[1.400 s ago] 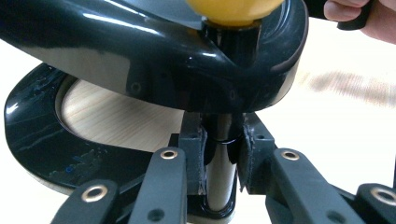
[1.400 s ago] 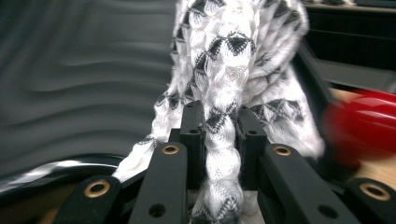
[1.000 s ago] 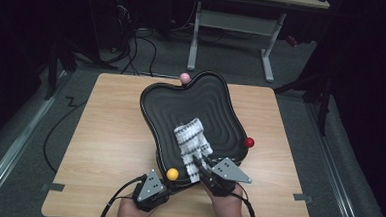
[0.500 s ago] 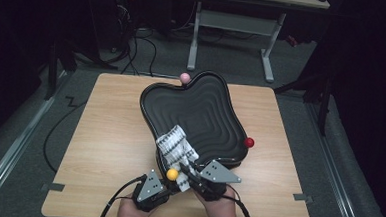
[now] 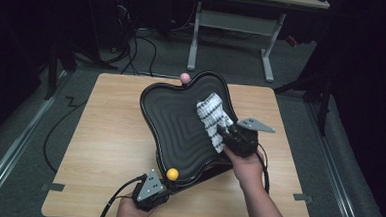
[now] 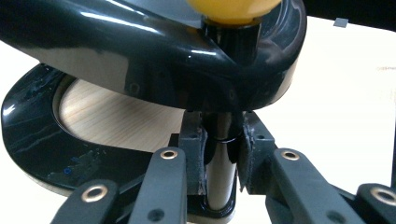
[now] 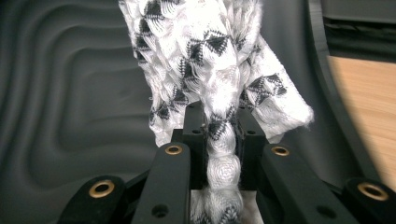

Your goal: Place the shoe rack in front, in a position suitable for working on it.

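A black wavy tray [image 5: 177, 125] with rippled steps stands on the wooden table [image 5: 104, 134]. My left gripper [image 5: 169, 186] at the tray's near corner is shut on the black post [image 6: 219, 186] under the yellow ball [image 5: 172, 174]. In the left gripper view the glossy underside of the tray [image 6: 140, 51] arches over the jaws. My right gripper [image 5: 224, 135] is shut on a white cloth with a black pattern [image 5: 211, 114], which lies against the tray's right inner side. In the right gripper view the cloth [image 7: 210, 60] bunches between the pads and fans out over the tray [image 7: 70, 93].
A pink ball [image 5: 184, 78] tops the tray's far edge. Bare table lies left of the tray and along the near edge. Beyond the table are floor cables [image 5: 134, 50] and a grey desk frame [image 5: 230, 25]. Tape marks [image 5: 51, 186] sit at the near corners.
My right gripper has swept the cloth from the tray's near left part up to its right side. The red ball at the right edge is now covered. My left gripper has stayed put.
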Tool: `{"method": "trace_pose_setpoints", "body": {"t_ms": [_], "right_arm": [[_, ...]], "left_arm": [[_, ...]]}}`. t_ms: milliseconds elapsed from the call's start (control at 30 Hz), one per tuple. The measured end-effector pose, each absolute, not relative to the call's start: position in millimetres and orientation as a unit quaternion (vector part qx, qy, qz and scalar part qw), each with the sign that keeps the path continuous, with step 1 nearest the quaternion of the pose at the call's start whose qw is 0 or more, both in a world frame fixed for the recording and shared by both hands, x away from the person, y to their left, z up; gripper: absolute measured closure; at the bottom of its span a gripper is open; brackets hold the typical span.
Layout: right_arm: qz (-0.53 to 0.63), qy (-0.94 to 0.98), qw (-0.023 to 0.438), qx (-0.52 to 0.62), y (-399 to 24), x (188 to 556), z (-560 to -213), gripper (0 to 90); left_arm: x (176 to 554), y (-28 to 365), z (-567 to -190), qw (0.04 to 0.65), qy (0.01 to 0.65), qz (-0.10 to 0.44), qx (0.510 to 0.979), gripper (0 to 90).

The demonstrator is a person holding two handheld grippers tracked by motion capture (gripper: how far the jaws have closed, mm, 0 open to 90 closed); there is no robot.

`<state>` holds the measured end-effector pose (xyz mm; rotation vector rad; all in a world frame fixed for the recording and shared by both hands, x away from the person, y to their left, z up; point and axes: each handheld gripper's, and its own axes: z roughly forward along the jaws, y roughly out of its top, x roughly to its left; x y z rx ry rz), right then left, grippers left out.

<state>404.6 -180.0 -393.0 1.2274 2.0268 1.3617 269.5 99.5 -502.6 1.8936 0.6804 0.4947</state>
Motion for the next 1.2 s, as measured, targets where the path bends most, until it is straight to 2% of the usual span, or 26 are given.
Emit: {"method": "trace_pose_setpoints", "body": {"t_ms": [167, 367, 533, 867, 1000, 1033, 1200], "right_arm": [[0.471, 0.719, 0.186, 0.475, -192, 424, -383, 77.5], [0.458, 0.73, 0.186, 0.473, -189, 434, -377, 78.1], [0.474, 0.75, 0.156, 0.435, -162, 421, -379, 78.1], [0.5, 0.802, 0.08, 0.317, -78, 368, -390, 78.0], [0.498, 0.806, 0.084, 0.308, -71, 364, -390, 77.9], [0.497, 0.804, 0.103, 0.308, -76, 368, -388, 77.9], [0.493, 0.783, 0.13, 0.357, -110, 392, -382, 78.4]], "left_arm": [[270, 100, -502, 0.508, 0.28, 0.206, 0.788, 74.3], [270, 100, -502, 0.508, 0.278, 0.204, 0.789, 74.2], [271, 100, -502, 0.508, 0.277, 0.202, 0.79, 74.3], [271, 100, -502, 0.507, 0.276, 0.202, 0.791, 74.3], [271, 100, -502, 0.507, 0.276, 0.202, 0.791, 74.3], [271, 100, -502, 0.507, 0.276, 0.202, 0.791, 74.3], [271, 100, -502, 0.507, 0.275, 0.203, 0.791, 74.3]]}}
